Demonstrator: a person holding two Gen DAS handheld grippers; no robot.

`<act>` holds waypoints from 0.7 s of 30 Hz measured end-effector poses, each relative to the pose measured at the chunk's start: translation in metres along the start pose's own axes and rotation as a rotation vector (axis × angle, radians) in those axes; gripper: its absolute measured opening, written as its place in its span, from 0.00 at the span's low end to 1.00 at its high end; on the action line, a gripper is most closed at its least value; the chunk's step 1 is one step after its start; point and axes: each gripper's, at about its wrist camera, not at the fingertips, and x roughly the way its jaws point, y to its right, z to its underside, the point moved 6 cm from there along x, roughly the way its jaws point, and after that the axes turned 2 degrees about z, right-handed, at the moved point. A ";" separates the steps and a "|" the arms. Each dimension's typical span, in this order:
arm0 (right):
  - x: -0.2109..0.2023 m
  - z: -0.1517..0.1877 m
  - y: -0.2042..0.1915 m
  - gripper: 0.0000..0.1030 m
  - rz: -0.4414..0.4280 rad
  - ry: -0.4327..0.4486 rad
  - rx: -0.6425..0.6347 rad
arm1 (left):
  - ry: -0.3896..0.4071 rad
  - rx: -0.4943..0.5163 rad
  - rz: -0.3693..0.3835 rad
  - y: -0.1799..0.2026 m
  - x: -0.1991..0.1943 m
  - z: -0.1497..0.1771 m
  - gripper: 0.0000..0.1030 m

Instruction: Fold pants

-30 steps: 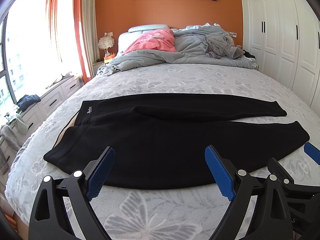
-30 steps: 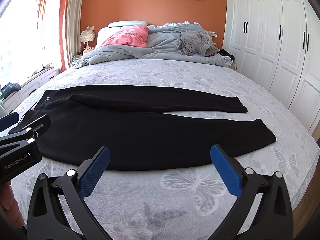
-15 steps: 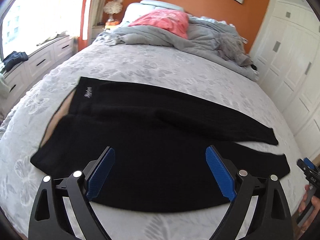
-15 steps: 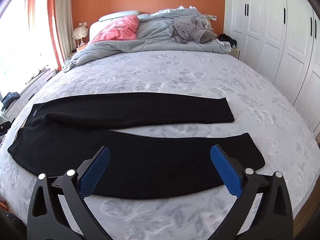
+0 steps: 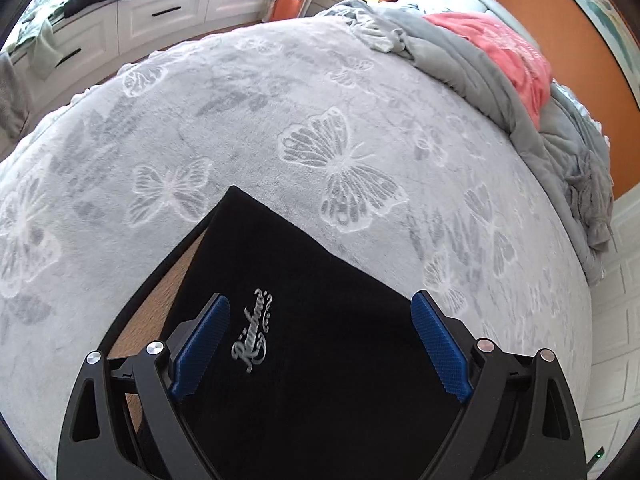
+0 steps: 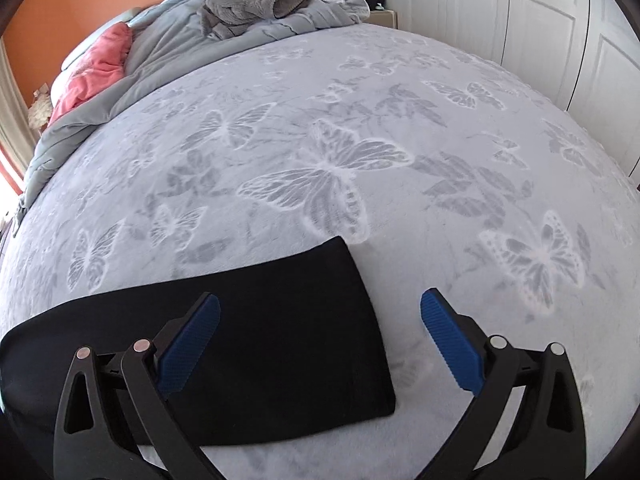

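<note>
We are holding the left gripper (image 5: 320,344) low over the waistband end of the black pants (image 5: 312,360), tilted steeply down so its camera is looking almost straight onto the cloth. Its blue pads (image 5: 200,344) are standing wide apart, gripping nothing; the silver script logo (image 5: 253,330) is lying between them. A tan lining (image 5: 160,300) is showing at the open waist, just left of the left pad. We cannot tell whether the fingertips are touching the fabric.

We are holding the right gripper (image 6: 320,344) in much the same way over the hem end of a pant leg (image 6: 280,320), also pitched downward. Its fingers (image 6: 448,344) are spread wide and empty. The left finger is sitting over the black cloth; the right finger is over bare bedspread (image 6: 400,120), just beyond the hem edge.

The pants are lying flat on the grey butterfly-patterned bedspread, near its foot. A rumpled grey duvet (image 6: 180,52) and a pink pillow (image 5: 508,56) are piled toward the headboard, well apart from the pants. White wardrobe doors (image 6: 520,20) are standing beyond the bed on the right side.
</note>
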 end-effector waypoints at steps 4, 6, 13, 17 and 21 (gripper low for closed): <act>0.033 -0.005 0.002 0.96 0.042 -0.047 -0.023 | -0.010 0.032 -0.068 0.005 0.032 -0.008 0.87; 0.042 -0.004 -0.003 0.95 0.033 -0.060 -0.035 | -0.007 0.074 -0.094 0.011 0.036 -0.010 0.89; 0.035 -0.001 -0.032 0.14 -0.032 -0.041 -0.091 | -0.026 0.184 -0.141 0.016 0.033 -0.015 0.08; -0.003 -0.009 -0.043 0.13 -0.032 0.052 -0.120 | -0.004 0.108 -0.004 0.011 -0.004 -0.021 0.06; -0.061 -0.011 -0.042 0.13 -0.080 0.134 -0.136 | 0.042 0.140 0.110 0.021 -0.062 -0.009 0.06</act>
